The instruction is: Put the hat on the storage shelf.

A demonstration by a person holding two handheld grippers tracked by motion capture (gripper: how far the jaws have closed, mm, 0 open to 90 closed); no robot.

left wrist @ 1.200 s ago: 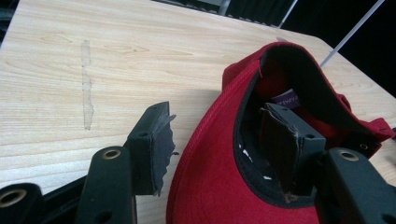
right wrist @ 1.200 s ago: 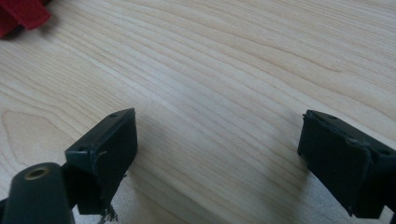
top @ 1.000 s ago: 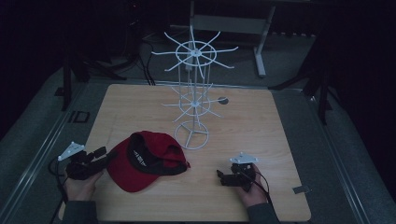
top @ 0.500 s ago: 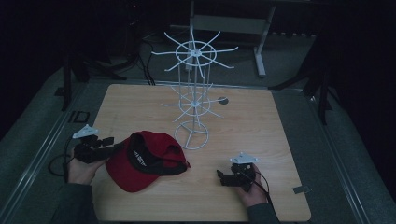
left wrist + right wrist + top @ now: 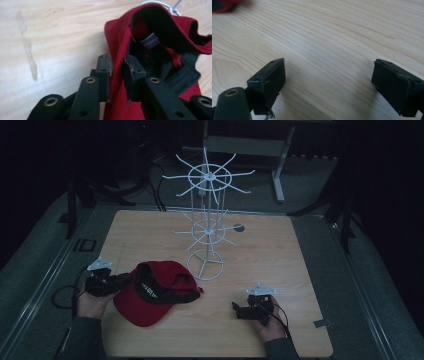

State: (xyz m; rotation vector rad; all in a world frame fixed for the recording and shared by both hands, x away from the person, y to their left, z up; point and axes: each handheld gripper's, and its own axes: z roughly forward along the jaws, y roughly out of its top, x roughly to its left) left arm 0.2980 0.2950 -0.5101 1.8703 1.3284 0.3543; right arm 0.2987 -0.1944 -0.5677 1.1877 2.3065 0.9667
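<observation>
A red cap (image 5: 150, 292) with a black inner band lies on the wooden table (image 5: 290, 265) at the front left. In the left gripper view the cap (image 5: 160, 32) shows its black lining and a purple label. My left gripper (image 5: 120, 281) sits at the cap's left edge. Its jaws (image 5: 116, 62) are closed onto the red rim, one outside and one inside the cap. My right gripper (image 5: 239, 310) rests low over bare wood at the front right, well apart from the cap. Its jaws (image 5: 328, 75) stand wide open with nothing between them.
A white wire display rack (image 5: 207, 220) with two tiers of radiating hooks stands behind the cap near the table's middle; its ring base (image 5: 204, 266) almost touches the cap. A small dark disc (image 5: 239, 227) lies behind the rack. Dark floor and stands surround the table.
My left hand swung up and then in to the right, bringing its gripper onto the cap's left rim. The right hand and gripper stayed where they were.
</observation>
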